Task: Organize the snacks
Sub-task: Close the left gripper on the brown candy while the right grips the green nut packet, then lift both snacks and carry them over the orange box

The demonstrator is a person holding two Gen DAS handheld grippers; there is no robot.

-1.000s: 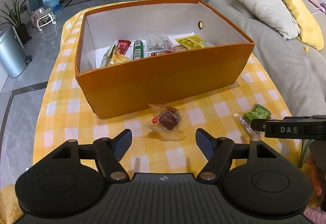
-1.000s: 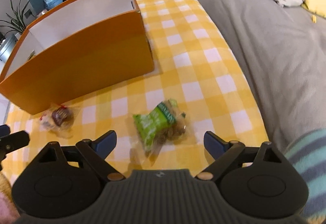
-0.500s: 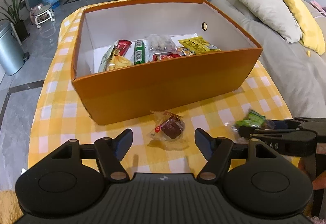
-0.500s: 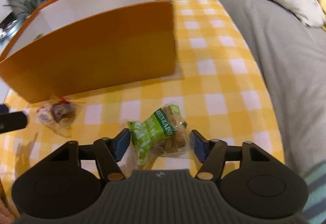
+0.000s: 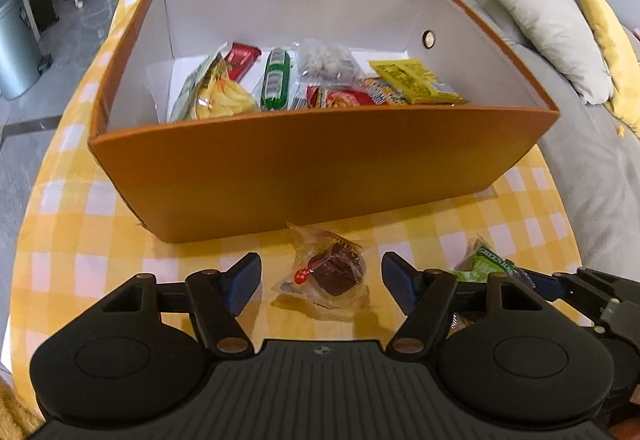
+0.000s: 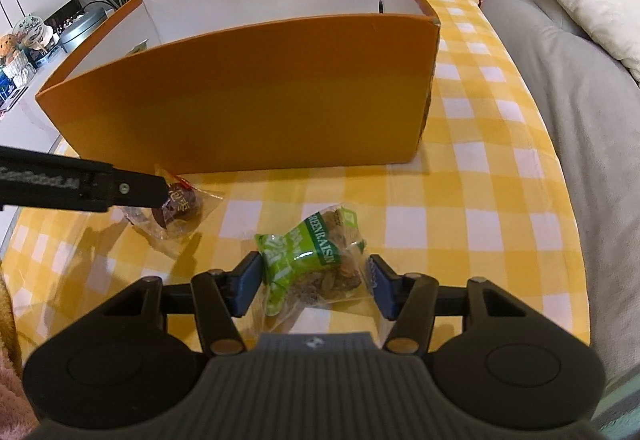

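Through my left wrist camera I'm looking down into the big orange cardboard box with white inside walls, sitting on the yellow-and-white checked tablecloth. It already holds snacks: a clear bag of yellow crisps at the left, a red wrapped bar behind it, a green tube-shaped pack, a clear bag of pale nuts, a red packet and a yellow sachet at the right. My left gripper has its jaws wide, though they have just been easing inward, and the clear-wrapped dark brown sweet lies on the cloth between them, near the box's front wall, untouched by either pad. At the right edge I catch a corner of the green raisin packet with my other tool behind it.

Switching to the right wrist camera: the box shows mostly its outer front wall here, its contents nearly all hidden. This view gives me what the other can't: my right gripper has just been closing and its blue pads press both sides of the green raisin packet, grasped on the near cloth. To the left, my left tool's black finger reaches over the brown sweet. A grey sofa runs along the right.
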